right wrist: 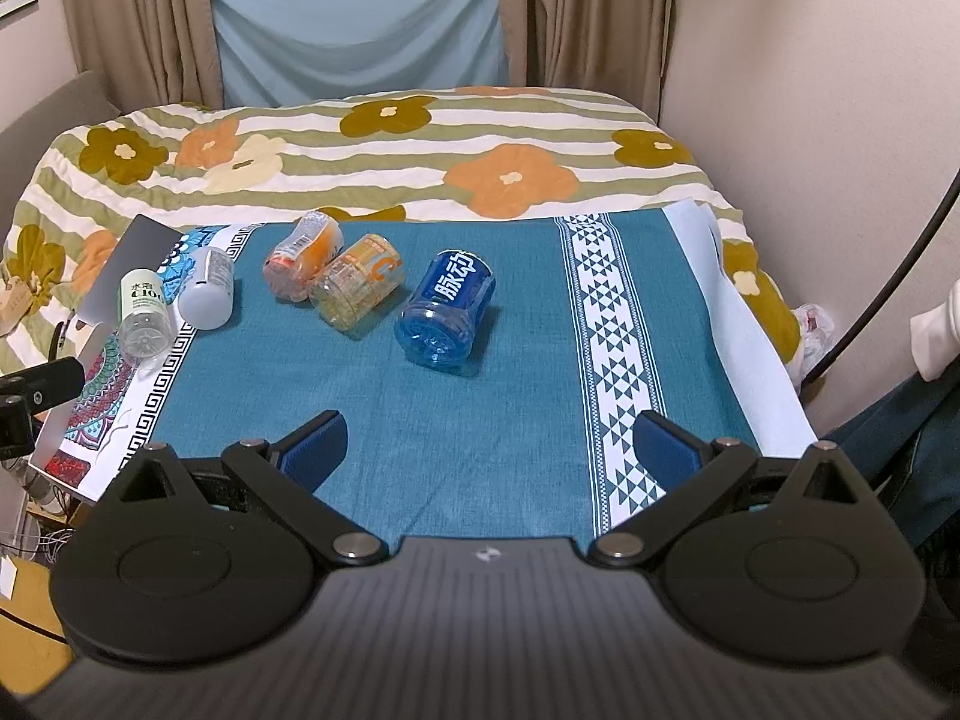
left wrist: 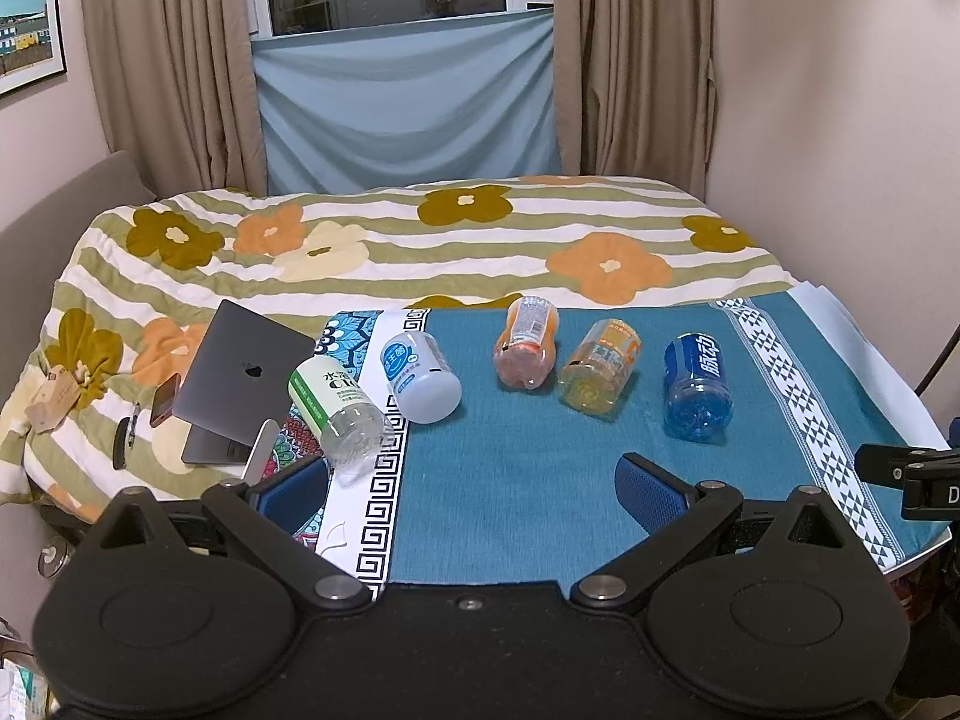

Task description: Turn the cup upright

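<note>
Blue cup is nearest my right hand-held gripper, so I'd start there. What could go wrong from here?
1. The blue cup lies on its side on the cloth, so a nudge from the open right hand-held gripper may roll it.
2. The yellow cup and orange cup seem to touch; moving one may shift the other.
3. The clear green-label cup sits near the laptop.

Five cut-bottle cups lie tipped on their sides across the teal cloth (left wrist: 510, 468): a green-labelled clear cup (left wrist: 336, 414), a white cup (left wrist: 421, 377), a pink-orange cup (left wrist: 526, 343), a yellow cup (left wrist: 600, 372) and a blue cup (left wrist: 697, 387).
</note>
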